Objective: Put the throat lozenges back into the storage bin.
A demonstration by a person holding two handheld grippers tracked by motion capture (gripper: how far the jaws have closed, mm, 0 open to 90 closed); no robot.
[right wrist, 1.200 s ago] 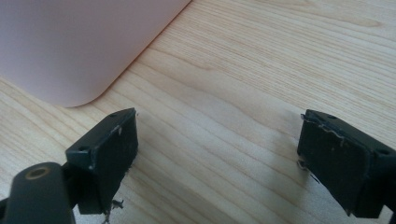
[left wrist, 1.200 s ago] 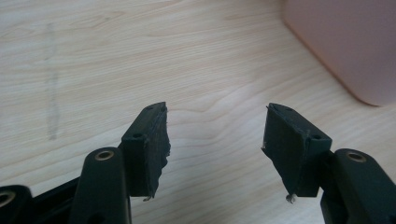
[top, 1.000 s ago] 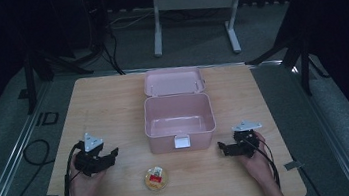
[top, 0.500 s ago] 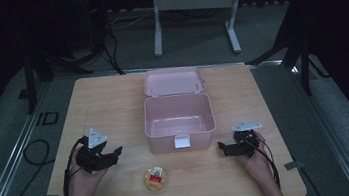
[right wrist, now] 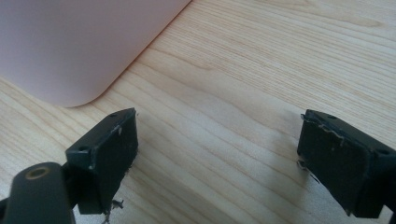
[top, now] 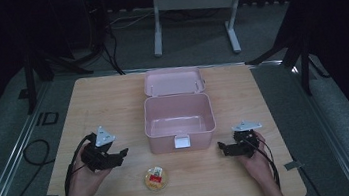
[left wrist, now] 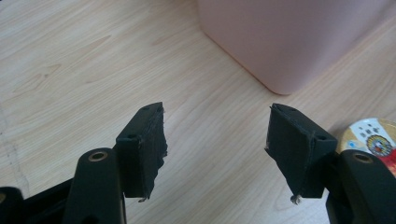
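A pink box (top: 178, 115) stands open in the middle of the wooden table (top: 112, 95), its lid (top: 173, 81) laid back behind it. A small round snack with a yellow and red label (top: 155, 178) lies in front of the box, near the table's front edge. My left gripper (top: 121, 155) hovers left of the snack, open and empty; its view shows the box corner (left wrist: 289, 42) ahead and the snack (left wrist: 371, 137) at the right edge. My right gripper (top: 223, 148) sits right of the box front, open and empty, with the box corner (right wrist: 74, 46) at its upper left.
A white latch (top: 182, 141) sticks out from the box's front wall. Cables trail from both grippers off the table's front. Metal stand legs (top: 191, 5) and dark equipment stand on the floor beyond the far edge.
My left gripper has shifted slightly right and toward the snack. The right gripper has barely moved.
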